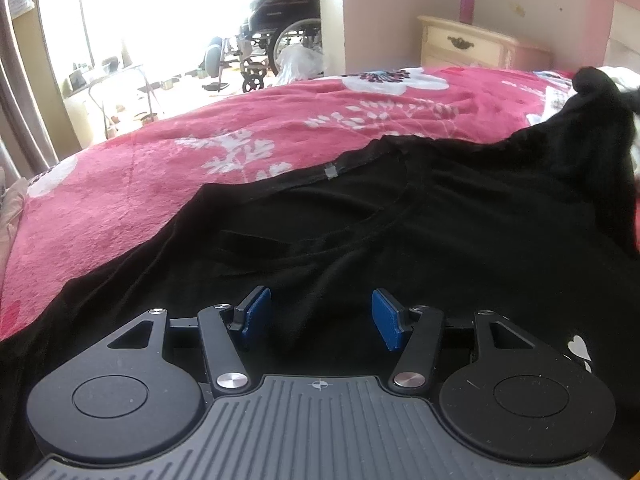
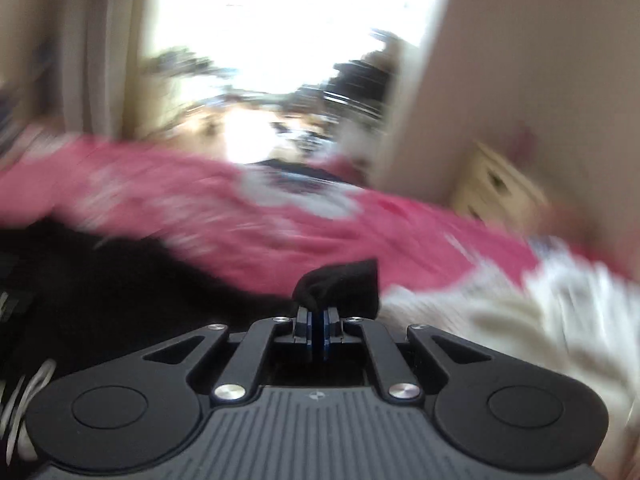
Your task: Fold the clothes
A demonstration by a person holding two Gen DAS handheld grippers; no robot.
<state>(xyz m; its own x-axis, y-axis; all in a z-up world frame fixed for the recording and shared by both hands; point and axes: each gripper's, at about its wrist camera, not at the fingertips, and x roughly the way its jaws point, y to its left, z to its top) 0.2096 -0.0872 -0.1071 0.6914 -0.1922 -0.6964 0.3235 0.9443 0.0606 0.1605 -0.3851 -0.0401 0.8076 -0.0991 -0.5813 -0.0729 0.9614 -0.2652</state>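
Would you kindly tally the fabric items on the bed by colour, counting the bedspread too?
Black: 1, the black shirt, a bunched corner of it pinched in the right gripper
Pink with white flowers: 1, the bedspread
White: 1, the white garment, blurred
Total: 3

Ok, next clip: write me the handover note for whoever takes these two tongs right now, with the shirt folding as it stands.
Left tongs: open, hovering low over the black shirt, gripping nothing.
Right tongs: shut on a bunched bit of that black shirt's edge; its view is heavily blurred.
Where things are: the shirt lies spread on the pink floral blanket, neckline showing, one end pulled up at the far right. A pale garment lies beside it.
Done: one edge picked up; no fold visible yet.
Left: probably carry that edge across, flatten, and finish folding.
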